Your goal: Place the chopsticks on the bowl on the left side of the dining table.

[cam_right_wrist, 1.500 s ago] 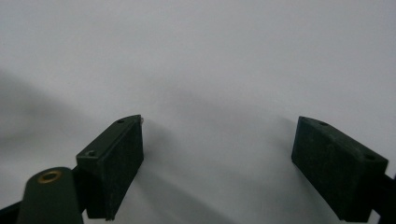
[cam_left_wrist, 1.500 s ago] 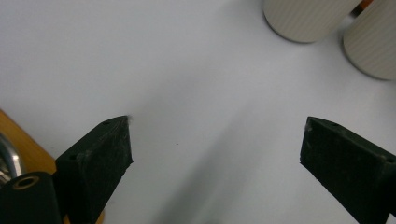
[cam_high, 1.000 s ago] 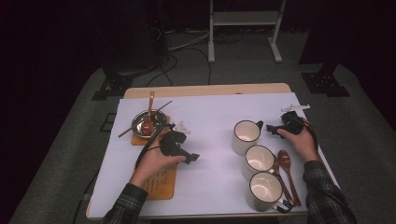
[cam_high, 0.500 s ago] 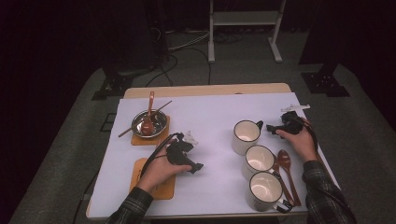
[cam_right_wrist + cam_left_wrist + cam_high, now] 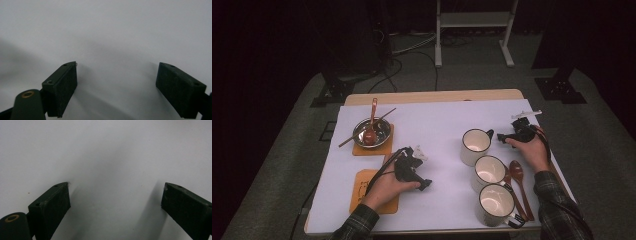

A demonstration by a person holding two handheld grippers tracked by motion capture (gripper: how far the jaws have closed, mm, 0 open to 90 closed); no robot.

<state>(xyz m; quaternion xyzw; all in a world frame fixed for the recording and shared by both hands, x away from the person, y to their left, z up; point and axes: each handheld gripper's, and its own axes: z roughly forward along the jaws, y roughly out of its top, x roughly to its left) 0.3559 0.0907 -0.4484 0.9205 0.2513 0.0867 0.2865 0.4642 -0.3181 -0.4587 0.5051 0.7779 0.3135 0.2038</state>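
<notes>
High view: left gripper (image 5: pixel 426 183) rests on the white table cover (image 5: pixel 432 130), beside an orange coaster (image 5: pixel 362 192). Right gripper (image 5: pixel 501 136) sits just beside the nearest white mug (image 5: pixel 474 146). Both gripper views: jaws wide apart, empty, over bare cover. Bowl (image 5: pixel 372 132) with spoon stands well apart

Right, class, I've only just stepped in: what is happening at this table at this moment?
A person sits at a white-covered table with a gripper in each hand. The left gripper rests open on the cloth beside an orange coaster, holding nothing. The right gripper is open too, near the handle of the farthest of three mugs. Two wooden spoons lie beside the mugs. A metal bowl with a spoon and chopsticks sits on another coaster.
</notes>
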